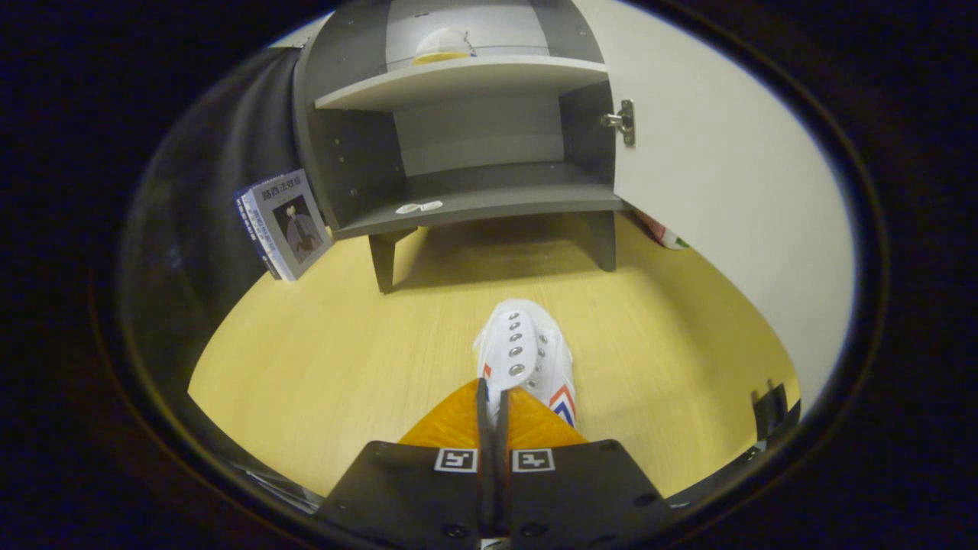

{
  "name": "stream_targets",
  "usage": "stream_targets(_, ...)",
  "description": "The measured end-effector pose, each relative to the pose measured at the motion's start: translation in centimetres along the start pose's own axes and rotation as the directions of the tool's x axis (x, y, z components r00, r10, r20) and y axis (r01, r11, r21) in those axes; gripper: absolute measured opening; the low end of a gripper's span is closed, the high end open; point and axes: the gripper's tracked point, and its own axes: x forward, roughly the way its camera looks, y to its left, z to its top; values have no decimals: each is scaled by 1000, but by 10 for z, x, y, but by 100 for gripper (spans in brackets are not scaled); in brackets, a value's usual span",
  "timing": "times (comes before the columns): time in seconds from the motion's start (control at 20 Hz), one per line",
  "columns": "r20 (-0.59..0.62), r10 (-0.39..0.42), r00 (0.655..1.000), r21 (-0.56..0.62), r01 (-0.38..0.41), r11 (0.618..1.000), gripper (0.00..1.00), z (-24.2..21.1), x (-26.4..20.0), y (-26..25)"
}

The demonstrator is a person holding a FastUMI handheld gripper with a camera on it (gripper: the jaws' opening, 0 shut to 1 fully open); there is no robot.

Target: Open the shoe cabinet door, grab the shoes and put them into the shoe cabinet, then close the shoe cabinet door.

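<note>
One shoe [527, 355], white with metal eyelets and a red-and-blue mark on its side, gripper view. Position: directly ahead of the gripper [493, 397], its near end pinched between the two fingers, which are drawn together on it with only a thin slit between them; judged grasped. Long axis: runs straight forward along the fingers, toe pointing at the shoe cabinet [466, 145].

One shoe cabinet, grey, on short legs, standing beyond the shoe on the wooden floor [306, 359], well apart from it. Door [710, 176]: white, swung open to the right on its hinge [623, 122]. Lower shelf [489, 202]: bare but for a small white scrap near its front lip; upper shelf holds a pale rounded item, unclear. Judgement: the lower shelf lies dead ahead and above the shoe's line, so the carry is forward and slightly up, toe first.

One book [286, 221], leaning against the cabinet's left side, off the route.
</note>
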Motion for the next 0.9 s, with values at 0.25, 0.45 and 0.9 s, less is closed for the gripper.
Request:
stream_targets(0.25, -46, 20, 999, -7, -20, 1000, 2, -27, 9, 2)
stream_targets(0.45, -65, 24, 998, -20, -25, 999, 2, -32, 10, 6)
stream_targets(0.9, -109, -36, 993, -20, 34, 999, 9, -48, 24, 3)
